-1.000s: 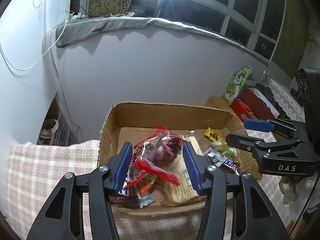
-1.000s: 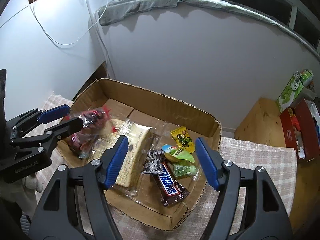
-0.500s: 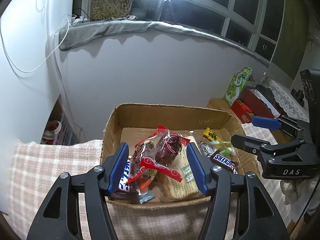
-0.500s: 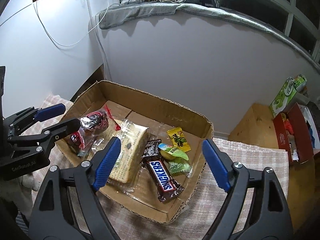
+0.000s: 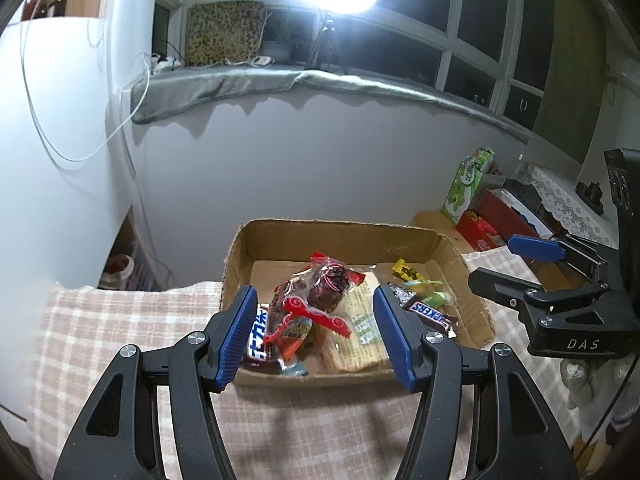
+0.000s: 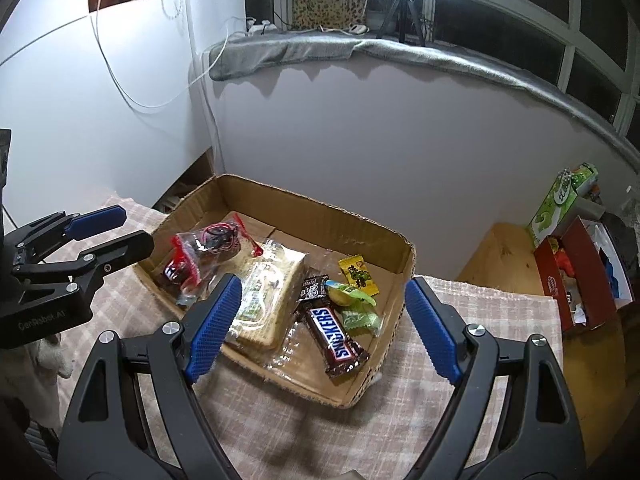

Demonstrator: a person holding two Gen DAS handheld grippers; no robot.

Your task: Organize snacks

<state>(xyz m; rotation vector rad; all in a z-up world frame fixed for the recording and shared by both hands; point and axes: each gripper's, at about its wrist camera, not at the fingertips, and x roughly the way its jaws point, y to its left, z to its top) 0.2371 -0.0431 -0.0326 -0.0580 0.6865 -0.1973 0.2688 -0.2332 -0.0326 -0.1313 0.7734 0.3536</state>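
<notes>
A shallow cardboard box [image 5: 340, 236] [image 6: 320, 208] on a checked cloth holds the snacks. A red-wrapped packet [image 5: 324, 292] [image 6: 204, 248] lies at its left end on a blue-and-white bar [image 5: 258, 336]. Beside it are a clear cracker pack [image 6: 264, 300], a Snickers bar [image 6: 334, 336] [image 5: 430, 312], a yellow candy [image 6: 358, 274] and green candies [image 6: 360, 316]. My left gripper [image 5: 316, 334] [image 6: 108, 232] hovers open above the box's near edge, holding nothing. To the right, my right gripper [image 6: 324, 328] [image 5: 516, 264] stands wide open and empty over the near rim.
The checked cloth [image 5: 120, 320] spreads around the box. To the right a wooden surface [image 6: 496, 256] carries a red box of items [image 6: 576, 280] and a green carton [image 6: 560, 204]. A white wall rises just behind the box.
The left gripper let go of the red packet, which now lies in the box. Both grippers widened their jaws and drew back and upward from the box.
</notes>
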